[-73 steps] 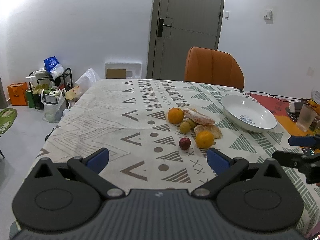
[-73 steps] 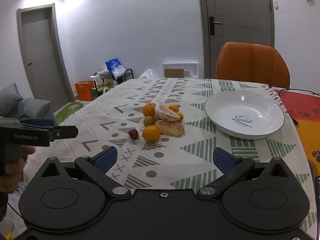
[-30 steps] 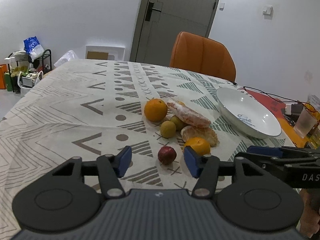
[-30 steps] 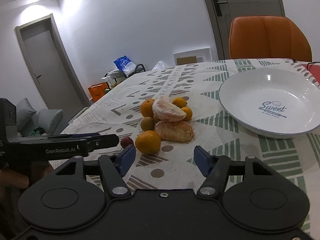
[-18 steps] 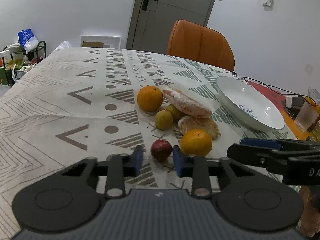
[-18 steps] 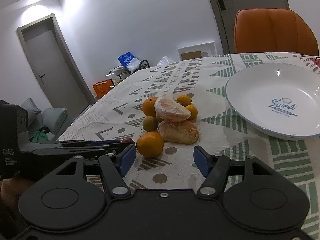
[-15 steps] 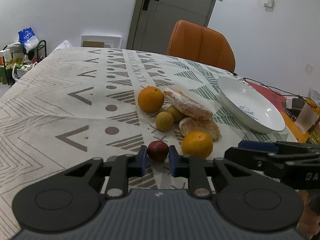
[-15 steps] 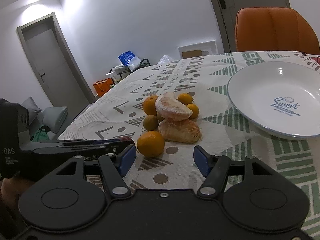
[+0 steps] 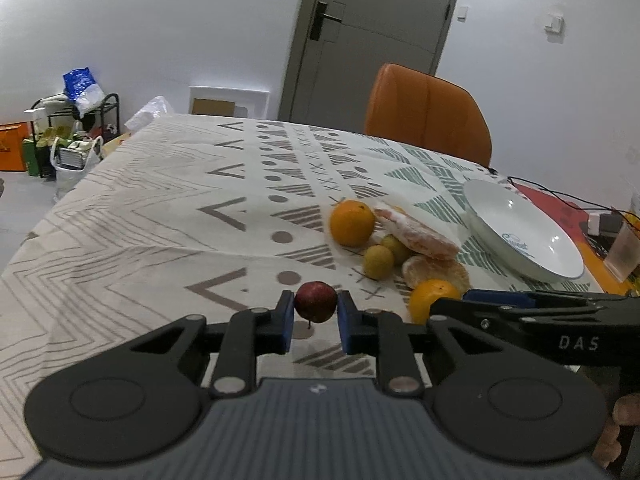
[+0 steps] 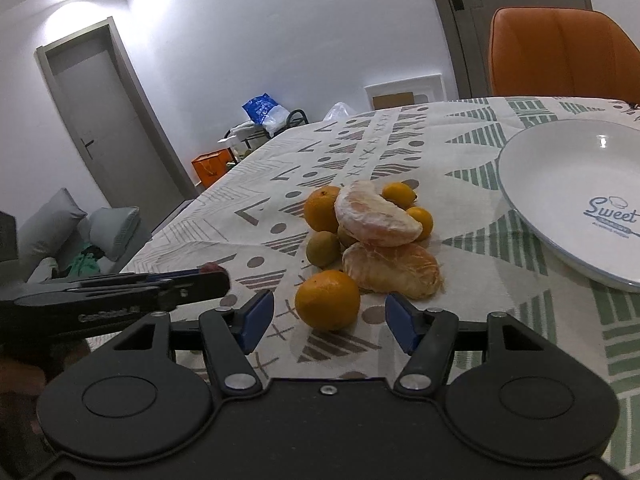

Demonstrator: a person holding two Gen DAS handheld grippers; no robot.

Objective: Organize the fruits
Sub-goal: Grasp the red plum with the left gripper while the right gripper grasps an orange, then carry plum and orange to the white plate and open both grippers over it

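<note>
Round red fruit (image 9: 315,301) — left tongs (image 9: 315,321) clamped

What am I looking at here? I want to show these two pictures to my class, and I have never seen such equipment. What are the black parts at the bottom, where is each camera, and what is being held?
A person holds a hand-operated gripper in each hand, each carrying a forward-looking camera; the black parts are the grippers themselves. In the left camera's picture, the left gripper is shut on a small red fruit. In the right camera's picture, the right gripper is open, just before an orange. On the patterned tablecloth lies a pile of oranges, small green fruits and peeled citrus pieces, beside an empty white plate.
</note>
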